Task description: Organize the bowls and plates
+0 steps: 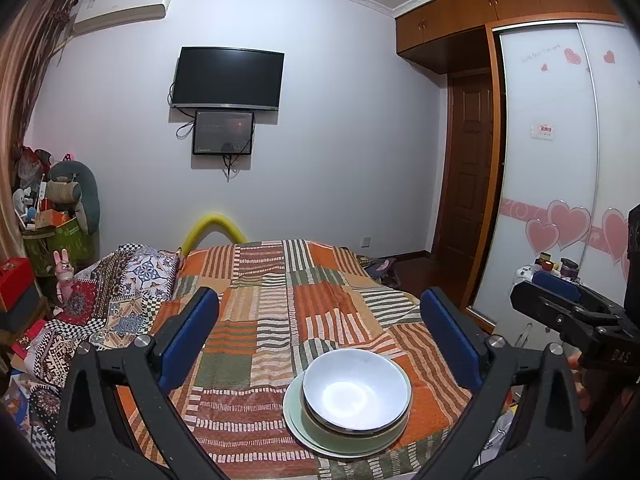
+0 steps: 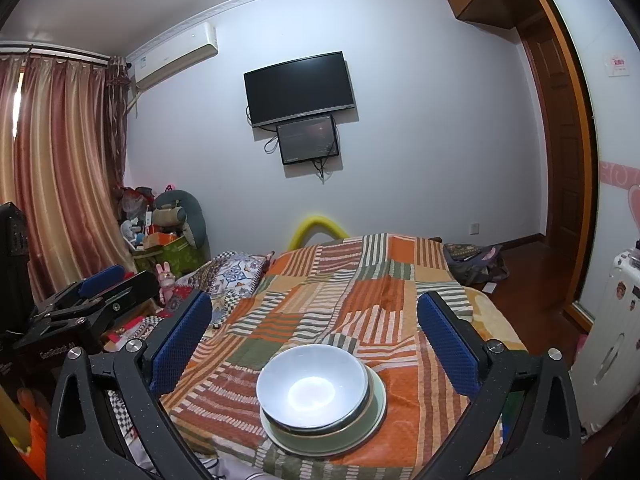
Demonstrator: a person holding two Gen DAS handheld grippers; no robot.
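1. Nearest to us, our left gripper (image 1: 320, 336) and right gripper (image 2: 314, 336) each hang above the near end of the bed (image 1: 280, 280), jaws spread wide and pinching nothing. Neither touches the dishes.
2. Just beyond the jaws sits the stack: a white bowl (image 1: 356, 390) nested in what looks like a darker-rimmed second bowl, on a pale green plate (image 1: 304, 420). We judge the nesting deliberate, largest at the bottom, so the pile stays steady on soft bedding.
3. The stack lies on the striped patchwork blanket (image 2: 360, 280), near the bed's near edge, within easy reach of both grippers.
4. With everything already gathered in one pile, we judge the organizing to be close to done.
5. Farther off, a patterned quilt (image 1: 132, 272) lies at the left.
6. Farthest, a television (image 1: 228, 78) hangs on the wall.
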